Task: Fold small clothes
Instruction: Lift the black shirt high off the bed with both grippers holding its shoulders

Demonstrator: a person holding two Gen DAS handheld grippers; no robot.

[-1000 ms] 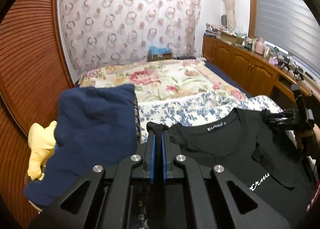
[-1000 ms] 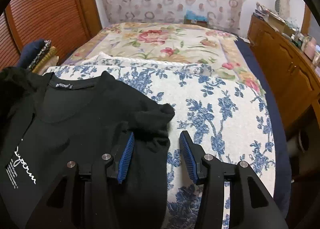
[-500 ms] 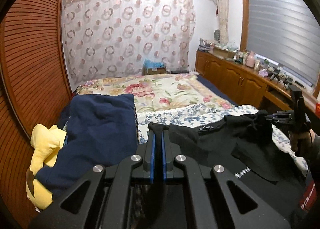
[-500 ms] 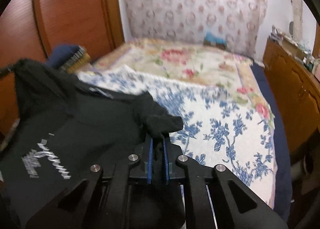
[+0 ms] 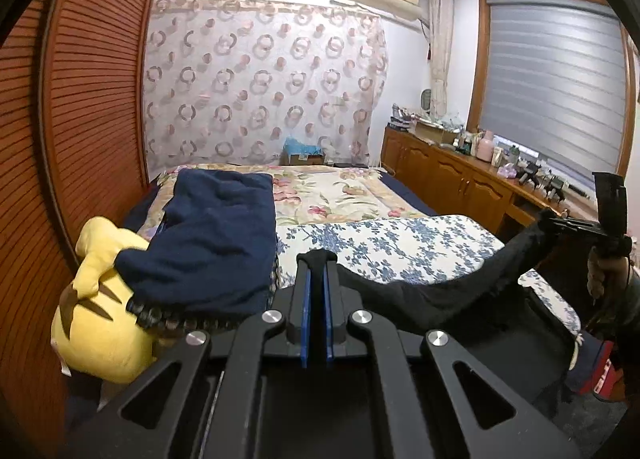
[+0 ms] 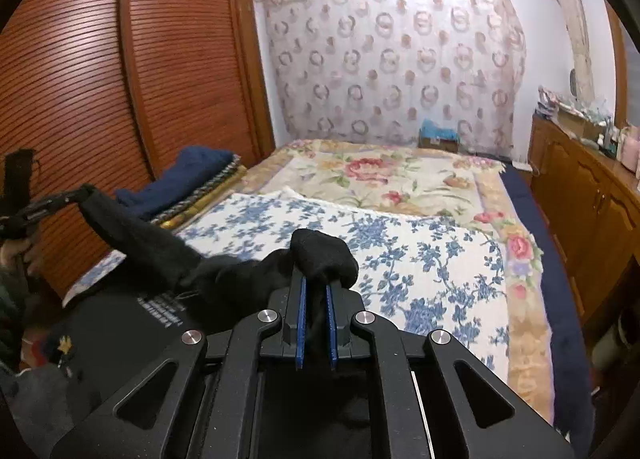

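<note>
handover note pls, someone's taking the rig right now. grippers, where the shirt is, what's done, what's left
Left gripper: shut on one shoulder of the black T-shirt.
Right gripper: shut on a bunched sleeve end of the same shirt; its jaws have just closed on it.
Shirt: lifted off the blue-flowered quilt and slung between the two grippers, body hanging below with the white print facing the right wrist camera.
Beside it: folded navy garment on a stack, with a yellow plush toy.
Done: both grips taken, shirt raised.
Left: lay it flat on the quilt and make all the folds; none shows yet.
</note>
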